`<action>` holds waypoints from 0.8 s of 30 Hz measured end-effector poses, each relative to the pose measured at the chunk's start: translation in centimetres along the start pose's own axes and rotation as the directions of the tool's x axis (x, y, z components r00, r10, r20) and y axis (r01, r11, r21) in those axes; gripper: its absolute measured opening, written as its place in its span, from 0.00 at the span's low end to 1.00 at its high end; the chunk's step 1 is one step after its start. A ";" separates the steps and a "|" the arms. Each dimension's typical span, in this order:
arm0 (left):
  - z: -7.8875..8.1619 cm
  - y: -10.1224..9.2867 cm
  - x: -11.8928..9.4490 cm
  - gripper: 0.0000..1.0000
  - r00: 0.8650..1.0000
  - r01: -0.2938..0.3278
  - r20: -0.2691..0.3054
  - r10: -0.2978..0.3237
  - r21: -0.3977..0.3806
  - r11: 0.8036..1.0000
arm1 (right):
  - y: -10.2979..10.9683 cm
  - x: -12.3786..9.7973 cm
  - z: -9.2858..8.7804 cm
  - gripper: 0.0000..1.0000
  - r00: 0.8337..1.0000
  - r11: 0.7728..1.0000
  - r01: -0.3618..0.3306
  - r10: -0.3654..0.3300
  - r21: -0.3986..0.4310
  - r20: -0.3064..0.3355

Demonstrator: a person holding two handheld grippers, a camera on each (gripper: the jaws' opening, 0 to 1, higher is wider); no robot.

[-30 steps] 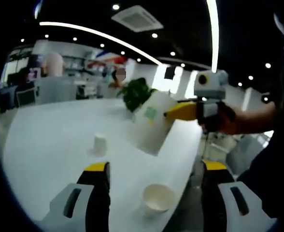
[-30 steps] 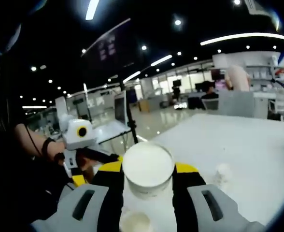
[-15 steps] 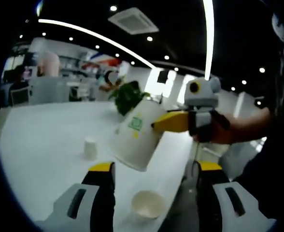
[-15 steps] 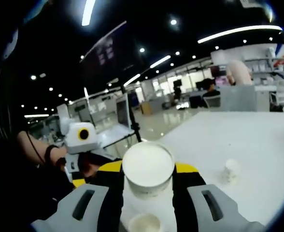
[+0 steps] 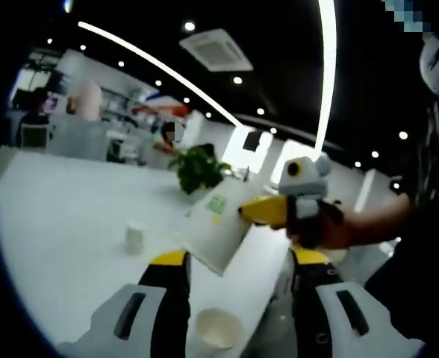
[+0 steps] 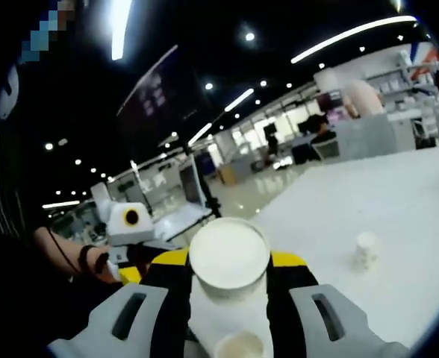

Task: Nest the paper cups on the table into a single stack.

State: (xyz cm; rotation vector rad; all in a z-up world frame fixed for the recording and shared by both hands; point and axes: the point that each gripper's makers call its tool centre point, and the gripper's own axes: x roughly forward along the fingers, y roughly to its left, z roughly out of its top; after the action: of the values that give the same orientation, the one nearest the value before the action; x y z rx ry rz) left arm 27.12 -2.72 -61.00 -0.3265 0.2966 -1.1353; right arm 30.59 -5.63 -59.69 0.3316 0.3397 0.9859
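1. In the left gripper view: left gripper with jaws rising from the bottom edge, spread apart, nothing between them.
2. Just below and between those jaws: an upright paper cup, mouth open upward, standing near the edge of the white table.
3. Farther out on the same table, well apart from the near cup: a small white cup, standing alone.
4. Above the near cup, held in the air: a large white cup with a small green mark on its side, tilted, base pointing down toward the left gripper.
5. Clamped on that large cup from the right of this view: the right gripper, yellow jaw tips against the cup wall, a person's hand behind it.
6. Behind the table: a green plant, bright strip lights on a dark ceiling, desks and seated people in the background.
7. In the right gripper view: right gripper closed around the large white cup, round base facing the camera.
8. Below it at the bottom edge: the rim of the upright paper cup.
9. To the right on the white table: the small white cup.
10. At left: the left gripper, seen from the side, held by a hand.
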 end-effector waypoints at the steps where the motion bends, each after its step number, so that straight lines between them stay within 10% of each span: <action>1: 0.1 -0.2 -0.2 0.50 1.000 0.014 0.008 -0.014 -0.003 1.000 | 0.1 0.0 0.1 0.35 1.000 1.000 -0.005 0.005 0.009 0.005; 24: 1.8 0.0 -1.6 0.25 0.993 0.057 0.110 -0.046 -0.099 0.993 | 1.5 -0.3 -0.6 0.35 0.995 0.992 -0.094 0.092 0.083 0.023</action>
State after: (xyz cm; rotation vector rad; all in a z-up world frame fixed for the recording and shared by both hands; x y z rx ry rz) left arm 27.20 -1.09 -59.20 -0.4865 0.2530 -1.1510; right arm 29.07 -5.05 -59.60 0.4363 0.3517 1.0608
